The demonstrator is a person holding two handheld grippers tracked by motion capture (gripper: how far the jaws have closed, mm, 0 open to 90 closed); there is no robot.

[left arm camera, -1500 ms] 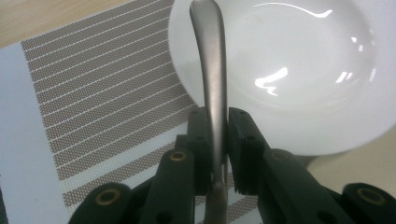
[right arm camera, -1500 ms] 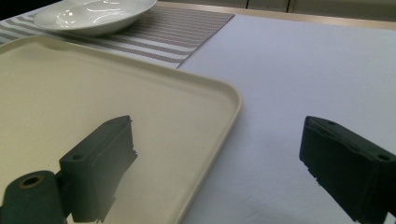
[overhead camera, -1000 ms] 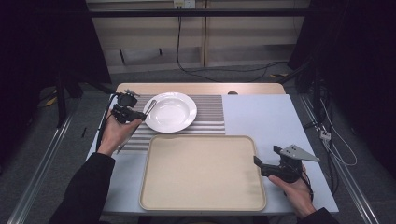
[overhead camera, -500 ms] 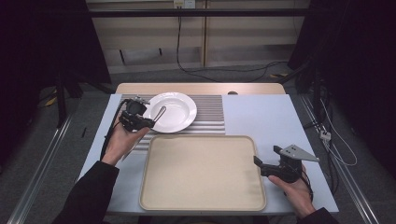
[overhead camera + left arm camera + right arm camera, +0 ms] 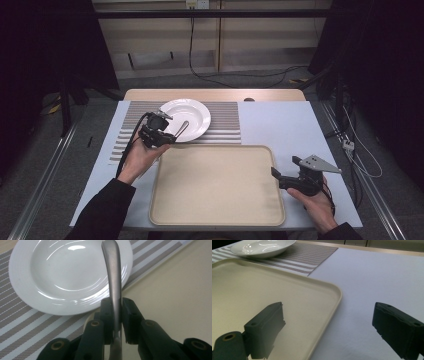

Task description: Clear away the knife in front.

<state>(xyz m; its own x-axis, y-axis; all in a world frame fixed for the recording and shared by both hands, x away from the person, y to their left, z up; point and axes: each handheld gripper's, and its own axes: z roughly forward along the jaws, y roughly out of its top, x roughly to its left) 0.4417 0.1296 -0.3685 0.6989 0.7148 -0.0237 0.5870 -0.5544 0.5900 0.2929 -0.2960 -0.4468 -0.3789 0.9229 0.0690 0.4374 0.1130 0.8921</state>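
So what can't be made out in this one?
- Utensil: the working end is cut off by the top edge in the left gripper view and too small in the high view, so spoon or fork is unclear.
- Plate: near rim hidden by the left tool.
- Tray: cut off left.

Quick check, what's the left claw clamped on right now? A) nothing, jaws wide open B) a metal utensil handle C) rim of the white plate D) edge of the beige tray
B. In the left gripper view the left claw has both pads pressed on a metal utensil handle, which sticks out over the white plate; the beige tray lies off to the side, untouched.
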